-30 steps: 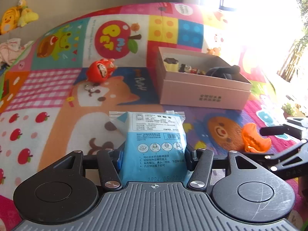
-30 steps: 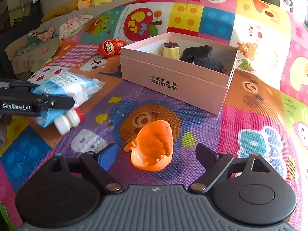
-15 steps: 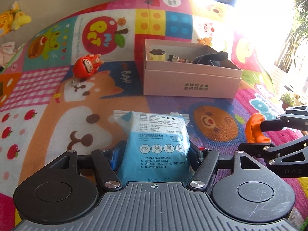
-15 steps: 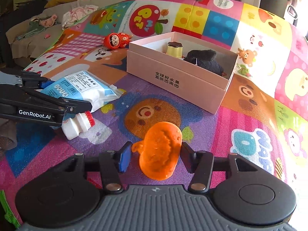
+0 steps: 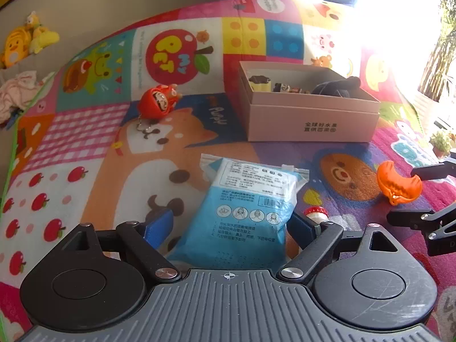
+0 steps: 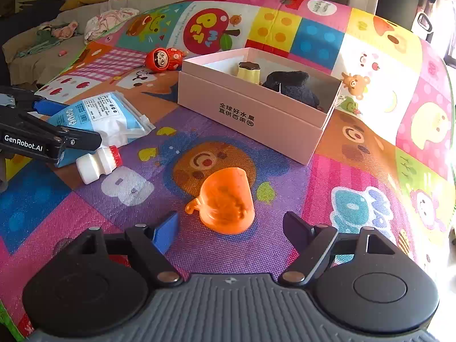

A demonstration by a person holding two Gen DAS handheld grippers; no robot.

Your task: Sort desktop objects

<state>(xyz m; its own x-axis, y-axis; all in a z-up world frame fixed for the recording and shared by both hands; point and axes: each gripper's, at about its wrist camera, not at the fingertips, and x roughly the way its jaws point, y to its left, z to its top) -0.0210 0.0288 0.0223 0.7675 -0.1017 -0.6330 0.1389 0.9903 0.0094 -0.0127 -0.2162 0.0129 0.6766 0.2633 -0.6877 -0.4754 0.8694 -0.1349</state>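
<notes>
Letting go on both sides: my left gripper (image 5: 229,225) has just opened off the blue wipes pack (image 5: 242,208), my right gripper (image 6: 230,228) off the orange cup (image 6: 225,202). Both lie on the play mat (image 6: 285,245), outside the pink box (image 6: 256,114), unsorted.

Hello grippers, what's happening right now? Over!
Both grippers just opened, holding nothing. Blue packet and orange cup sit loose on mat. Path to pink box clear.

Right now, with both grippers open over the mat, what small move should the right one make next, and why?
Probably close the right gripper on the orange plastic toy cup. The cup lies on its side between its fingers, untouched; its jaws have just been opening. The pink cardboard box beyond already holds sorted things.
</notes>
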